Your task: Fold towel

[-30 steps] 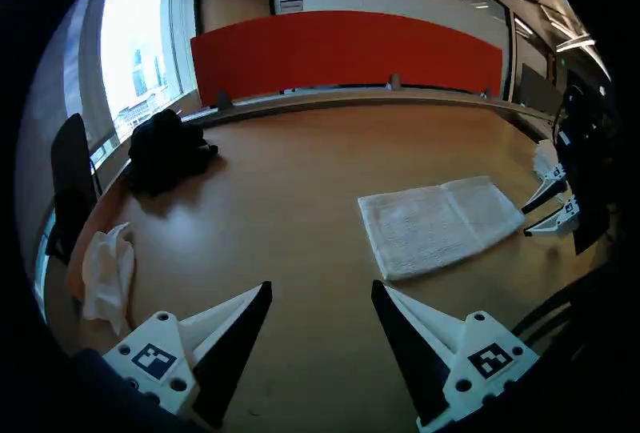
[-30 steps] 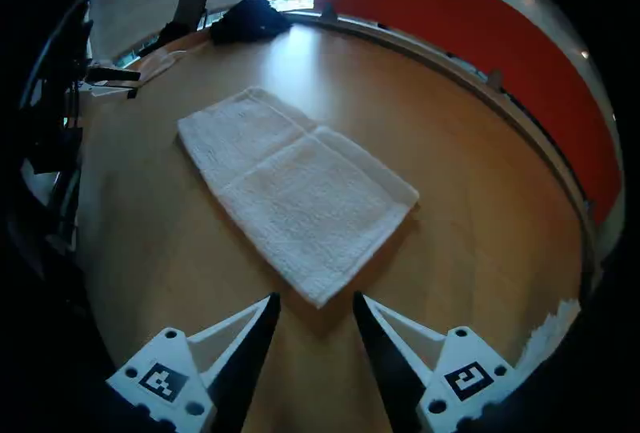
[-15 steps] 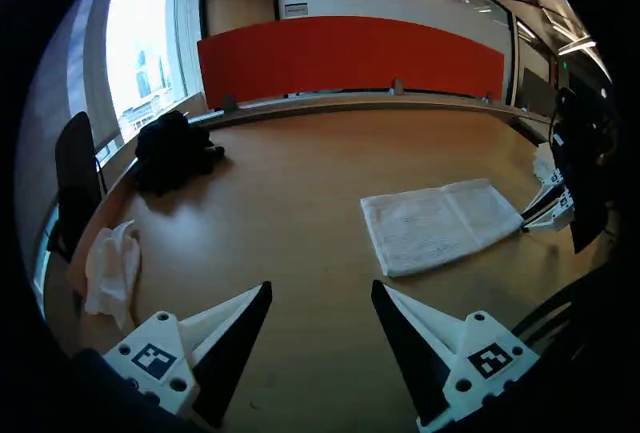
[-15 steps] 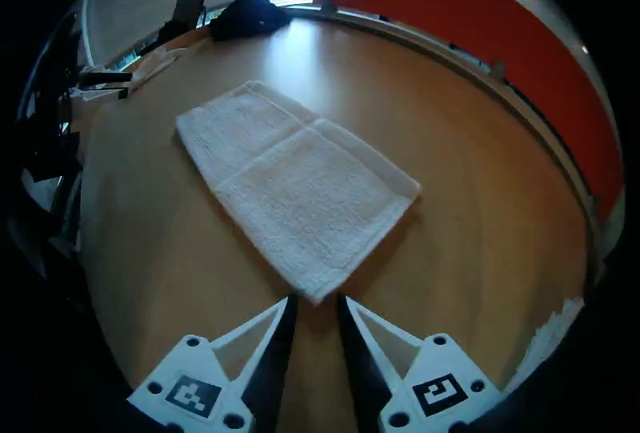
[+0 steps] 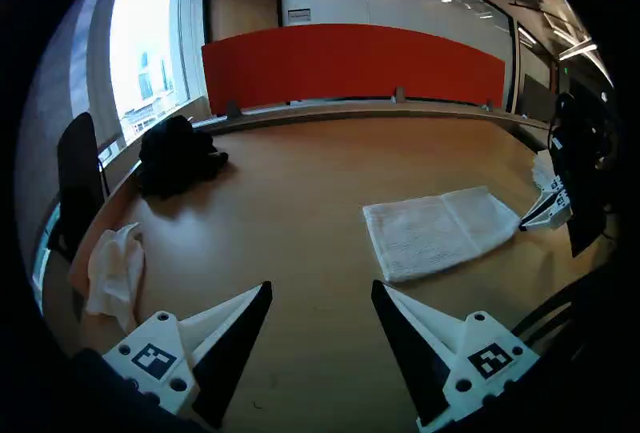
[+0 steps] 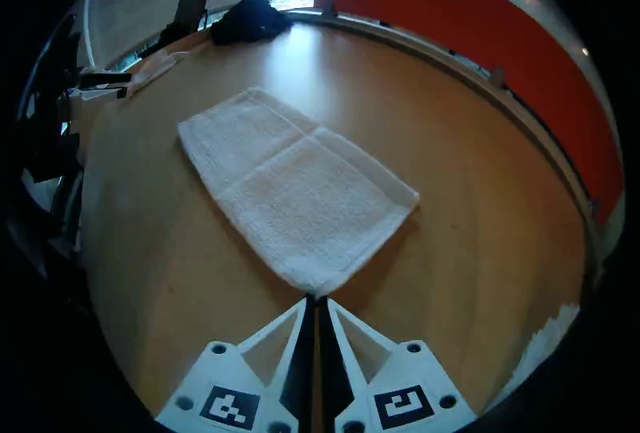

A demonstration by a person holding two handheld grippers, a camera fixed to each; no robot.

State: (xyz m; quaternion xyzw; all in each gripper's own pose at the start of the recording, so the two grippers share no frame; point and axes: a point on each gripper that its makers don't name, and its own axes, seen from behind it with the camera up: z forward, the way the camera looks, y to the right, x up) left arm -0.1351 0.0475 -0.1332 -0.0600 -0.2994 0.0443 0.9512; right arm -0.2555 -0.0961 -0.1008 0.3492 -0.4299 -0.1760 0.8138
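Observation:
A white towel lies flat on the wooden table, folded into a rectangle with a crease across its middle. My right gripper is at the towel's near corner, its fingers closed together on the tip of that corner. In the left gripper view the right gripper sits at the towel's far right edge. My left gripper hovers open over bare wood, well short of the towel, with nothing between its fingers. From the right gripper view, the left gripper is far off at the table's left edge.
A black bag rests near the window. A crumpled white cloth lies at the table's left edge beside a dark chair. A red divider runs along the back. More white cloth lies at the right.
My right gripper has moved forward to the towel's near corner and its fingers have closed from open to shut. The left gripper stayed open and only tilted slightly.

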